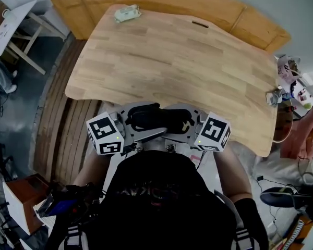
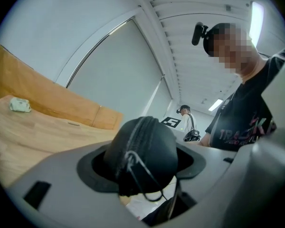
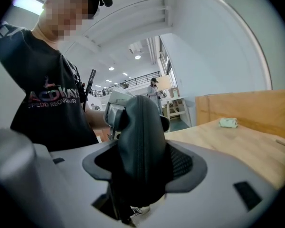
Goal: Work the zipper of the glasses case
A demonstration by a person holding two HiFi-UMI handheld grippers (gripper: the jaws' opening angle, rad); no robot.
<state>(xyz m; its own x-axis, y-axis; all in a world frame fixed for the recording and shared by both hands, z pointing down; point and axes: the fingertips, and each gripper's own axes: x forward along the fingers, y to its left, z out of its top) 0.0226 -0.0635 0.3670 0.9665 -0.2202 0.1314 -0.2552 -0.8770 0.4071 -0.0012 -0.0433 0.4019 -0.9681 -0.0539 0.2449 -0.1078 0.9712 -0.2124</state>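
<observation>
Glasses case is held clamped at its ends by left gripper and right gripper. If one is released toward the zipper pull, a drop is risked.

Large open-plan indoor hall, seemingly a research or recording lab. High white ribbed ceiling carried strip lights. An upper-level railing ran along the far side. Furniture was plain: a bare wooden table, and a trestle table off to one side. A second person stood behind in dark headgear, beside a square-marker cube.
</observation>
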